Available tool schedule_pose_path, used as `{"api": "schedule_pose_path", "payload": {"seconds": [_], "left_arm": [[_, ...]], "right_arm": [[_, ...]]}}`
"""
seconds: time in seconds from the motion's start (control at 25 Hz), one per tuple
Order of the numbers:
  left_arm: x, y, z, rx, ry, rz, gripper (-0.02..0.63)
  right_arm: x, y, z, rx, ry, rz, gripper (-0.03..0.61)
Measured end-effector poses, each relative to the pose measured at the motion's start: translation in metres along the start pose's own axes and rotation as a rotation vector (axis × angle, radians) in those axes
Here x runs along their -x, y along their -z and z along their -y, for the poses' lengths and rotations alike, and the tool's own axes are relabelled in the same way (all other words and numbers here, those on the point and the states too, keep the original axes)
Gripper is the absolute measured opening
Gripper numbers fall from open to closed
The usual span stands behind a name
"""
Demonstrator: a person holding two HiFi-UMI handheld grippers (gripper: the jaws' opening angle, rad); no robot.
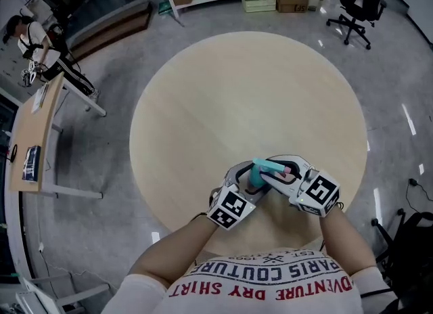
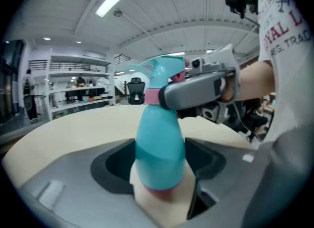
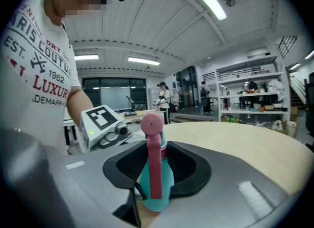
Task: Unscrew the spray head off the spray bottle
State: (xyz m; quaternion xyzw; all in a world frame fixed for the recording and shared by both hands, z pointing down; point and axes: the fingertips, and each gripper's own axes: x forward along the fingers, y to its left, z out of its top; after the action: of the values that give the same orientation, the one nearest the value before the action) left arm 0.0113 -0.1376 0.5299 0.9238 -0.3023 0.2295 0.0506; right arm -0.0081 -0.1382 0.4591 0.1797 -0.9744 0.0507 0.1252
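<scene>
At the lower middle of the head view, near the front edge of the round bench (image 1: 243, 96), the left gripper (image 1: 245, 178) is clamped on the teal body of the spray bottle (image 2: 159, 148), which stands upright on its pink base. Just to its right, the right gripper (image 3: 156, 173) has its pads closed round the bottle's neck, at the pink collar (image 2: 153, 97) under the spray head (image 2: 164, 70), with the pink trigger (image 3: 155, 158) hanging between the jaws. The bottle looks like light, smooth plastic, so the rounded body may slip or turn in the pads and could dent if squeezed hard. The collar is probably the best hold for turning, since the trigger and nozzle would flex.
</scene>
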Motion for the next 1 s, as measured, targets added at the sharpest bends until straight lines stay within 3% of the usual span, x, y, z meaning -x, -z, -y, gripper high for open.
{"api": "schedule_pose_path", "payload": {"seconds": [0.2,0.28,0.4,0.6,0.76,0.88,1.0], "left_arm": [[0.009,0.004,0.01,-0.169,0.36,-0.017,0.314],[0.01,0.004,0.01,-0.219,0.434,-0.046,0.313],[0.01,0.004,0.01,-0.231,0.455,-0.05,0.314],[0.011,0.007,0.003,-0.112,0.362,0.001,0.314],[0.011,0.006,-0.004,-0.064,0.213,0.025,0.313],[0.003,0.008,-0.014,0.029,0.067,0.024,0.314],[0.0,0.007,-0.021,0.111,-0.072,0.025,0.314]], "right_arm": [[0.0,0.0,-0.013,0.048,-0.279,-0.054,0.129],[0.0,-0.002,-0.014,0.039,-0.343,-0.052,0.129],[-0.001,-0.003,-0.013,0.025,-0.365,-0.047,0.129],[-0.004,-0.005,-0.004,-0.041,-0.216,0.007,0.149],[0.011,-0.015,0.013,-0.129,-0.086,0.073,0.218],[0.025,-0.005,0.022,-0.12,0.05,0.072,0.225],[0.042,-0.011,0.021,-0.194,0.168,0.166,0.225]]}}
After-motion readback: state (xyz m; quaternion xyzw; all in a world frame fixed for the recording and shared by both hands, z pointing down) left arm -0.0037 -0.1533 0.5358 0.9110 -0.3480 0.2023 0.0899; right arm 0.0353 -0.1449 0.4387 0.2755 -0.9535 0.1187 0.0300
